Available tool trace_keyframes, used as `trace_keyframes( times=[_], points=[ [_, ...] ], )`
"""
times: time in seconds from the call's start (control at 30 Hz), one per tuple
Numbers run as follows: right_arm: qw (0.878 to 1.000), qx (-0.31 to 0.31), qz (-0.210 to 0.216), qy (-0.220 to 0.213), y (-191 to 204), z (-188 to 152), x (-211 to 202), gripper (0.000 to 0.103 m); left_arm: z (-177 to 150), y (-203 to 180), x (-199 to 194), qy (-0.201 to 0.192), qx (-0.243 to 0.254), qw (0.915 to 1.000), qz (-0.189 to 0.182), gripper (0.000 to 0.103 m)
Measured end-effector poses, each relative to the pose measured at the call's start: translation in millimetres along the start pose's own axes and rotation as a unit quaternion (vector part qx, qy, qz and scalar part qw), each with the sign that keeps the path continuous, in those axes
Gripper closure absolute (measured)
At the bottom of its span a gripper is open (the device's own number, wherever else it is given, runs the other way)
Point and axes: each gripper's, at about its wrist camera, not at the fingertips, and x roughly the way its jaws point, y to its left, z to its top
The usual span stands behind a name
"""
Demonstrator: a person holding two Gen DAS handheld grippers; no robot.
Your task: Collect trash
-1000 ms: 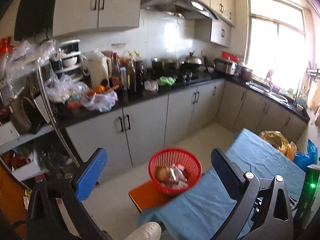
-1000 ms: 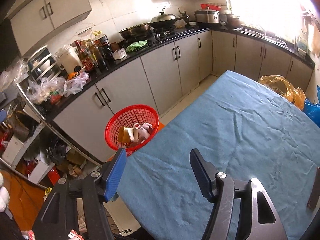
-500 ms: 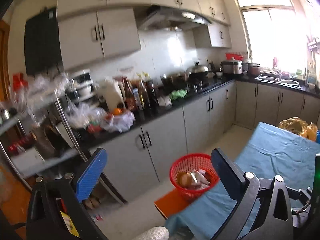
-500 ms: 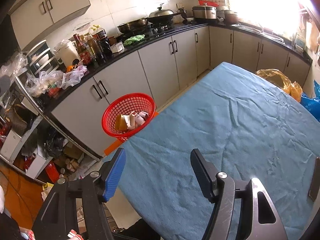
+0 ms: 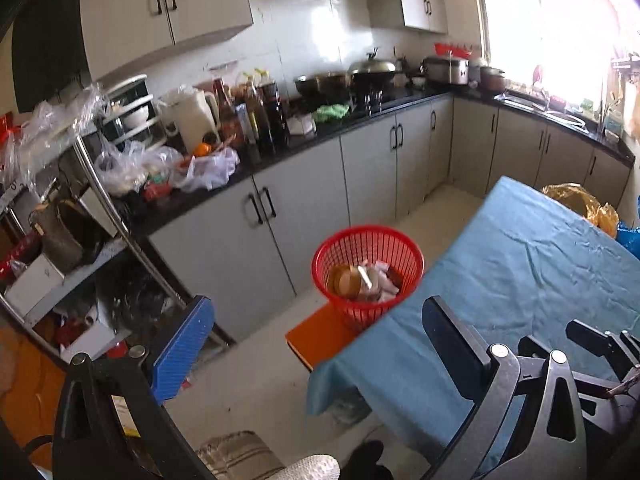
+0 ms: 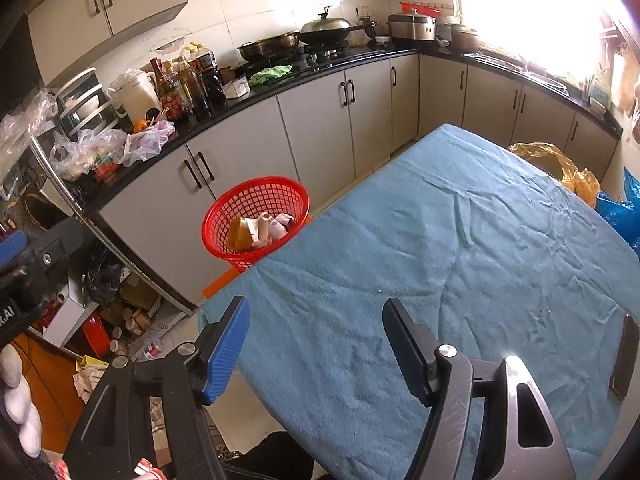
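Note:
A red mesh basket point(image 5: 368, 240) point(image 6: 256, 192) stands on an orange stool point(image 5: 316, 340) at the corner of the blue-clothed table point(image 5: 520, 280) point(image 6: 440, 240). Wrappers and a brown lid-like piece of trash point(image 5: 362, 280) point(image 6: 260, 228) lie inside it. My left gripper point(image 5: 316, 306) hangs open over the floor and the table corner, short of the basket, holding nothing. My right gripper point(image 6: 315, 306) is above the near edge of the table. Its jaws are opening, with only bare cloth between them.
A dark flat object point(image 6: 624, 356) lies at the table's right edge. A yellow bag point(image 6: 556, 164) and a blue bag point(image 6: 624, 208) sit beyond the table. Grey cabinets point(image 5: 260, 240) with a cluttered black counter run behind the basket. A loaded metal shelf point(image 5: 60, 240) stands left.
The left gripper has sunk and rolled a little, so the basket sits higher in its view. The right gripper drifted slightly, and the left gripper's body now shows at its view's left edge.

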Motion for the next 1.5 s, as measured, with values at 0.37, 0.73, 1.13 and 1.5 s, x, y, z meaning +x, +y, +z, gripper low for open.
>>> trace_keyframes(
  times=[0.37,0.73,1.13,1.5],
  points=[
    [1.0,-0.009,-0.003,0.014,3,-6,7,0.029,-13,-7,14,0.041,0.01,0.9991,-0.01,0.0],
    [1.0,0.001,-0.009,0.021,-6,-3,14,0.028,-10,-20,24,0.054,0.018,0.9982,-0.023,0.0],
    [0.999,0.015,-0.015,0.029,-18,3,24,0.027,-3,-35,38,0.065,0.031,0.9966,-0.04,0.0],
    [0.999,0.014,-0.013,0.037,-15,6,33,0.027,-1,-35,50,0.083,0.026,0.9952,-0.046,0.0]
  ],
)
